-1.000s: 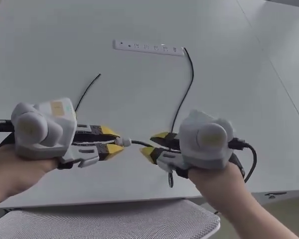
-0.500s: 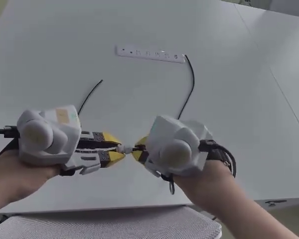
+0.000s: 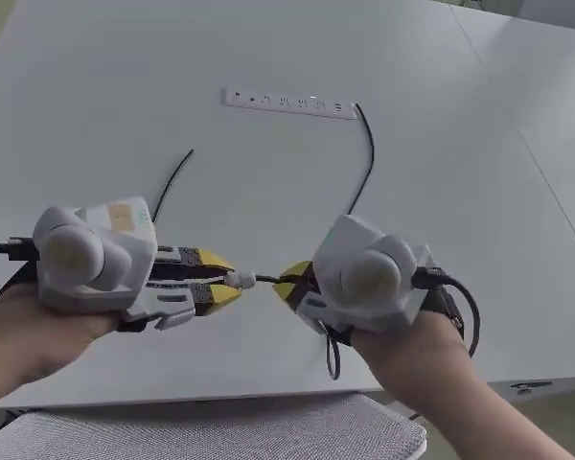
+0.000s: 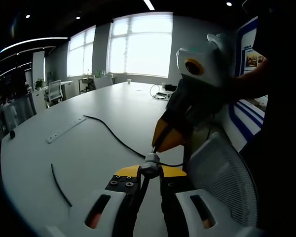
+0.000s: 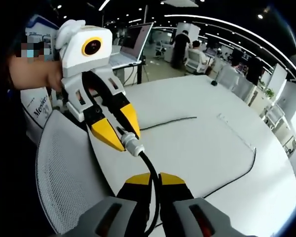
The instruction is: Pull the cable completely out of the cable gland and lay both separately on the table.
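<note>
Two tongs on one assembly: we see them tip to tip over the near edge of the white bench (image 3: 96, 77). Our left tongs (image 4: 151, 172) are pinched on the small white plastic cable gland (image 4: 150, 160), with a yellow tip on either side of it. Our right tongs (image 5: 155, 178) are pressed onto the thin black cable (image 5: 147, 163) just behind the gland, and the cable runs down between the jaws. Cable is seated in the gland, not yet pulled out; a short bare stretch of it shows between the two sets of tips. Gland and cable are both held up off the bench, neither laid down. Further back on the bench we have a long white power strip (image 3: 287, 103) with its black cord (image 3: 371, 153) curving toward us. A short loose black wire piece (image 3: 175, 177) lies left of that cord, well apart from it. A grey mesh chair back (image 3: 201, 431) sits below the bench edge, under our hands.
</note>
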Demonstrator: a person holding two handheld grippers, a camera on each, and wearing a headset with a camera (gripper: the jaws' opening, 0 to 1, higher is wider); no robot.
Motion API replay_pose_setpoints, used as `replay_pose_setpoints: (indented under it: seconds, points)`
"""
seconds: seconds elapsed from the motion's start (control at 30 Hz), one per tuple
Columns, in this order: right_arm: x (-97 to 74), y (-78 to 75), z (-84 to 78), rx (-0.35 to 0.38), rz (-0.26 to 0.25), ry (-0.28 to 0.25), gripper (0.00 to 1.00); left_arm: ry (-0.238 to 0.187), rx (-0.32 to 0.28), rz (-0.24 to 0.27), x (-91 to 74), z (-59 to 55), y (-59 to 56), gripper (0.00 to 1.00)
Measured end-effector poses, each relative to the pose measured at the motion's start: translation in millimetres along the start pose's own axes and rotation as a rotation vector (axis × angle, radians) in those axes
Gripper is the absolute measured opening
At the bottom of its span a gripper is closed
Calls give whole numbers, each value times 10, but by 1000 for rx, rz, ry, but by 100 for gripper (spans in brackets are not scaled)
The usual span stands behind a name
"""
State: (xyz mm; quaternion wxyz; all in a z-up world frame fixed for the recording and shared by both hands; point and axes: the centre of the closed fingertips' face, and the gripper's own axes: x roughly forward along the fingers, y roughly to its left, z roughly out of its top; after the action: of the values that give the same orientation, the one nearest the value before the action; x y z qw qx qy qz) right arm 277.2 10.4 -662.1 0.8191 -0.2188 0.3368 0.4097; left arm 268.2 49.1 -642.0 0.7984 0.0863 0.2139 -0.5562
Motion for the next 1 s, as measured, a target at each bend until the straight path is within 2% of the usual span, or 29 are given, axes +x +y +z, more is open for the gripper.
replay_pose_setpoints:
  seconds: [0.2,0.43,0.7,0.8,0.87,1.0]
  points:
    - [-2,-86,-89,153,-7,-28,0,0,0,8,4,-1,9,15]
    - [-20,-167,-209,298,-19,-53,0,5,10,6,-4,7,21,15]
    - [-1,-283,-433,635,-7,-101,0,9,21,9,-5,-3,22,15]
    - [8,-277,-489,754,18,-118,0,9,19,8,-6,-1,15,15]
    - [9,-304,-532,814,9,-133,0,9,21,8,-5,-2,14,15]
    - [17,-302,-537,920,34,-166,1,8,19,6,4,-5,7,15]
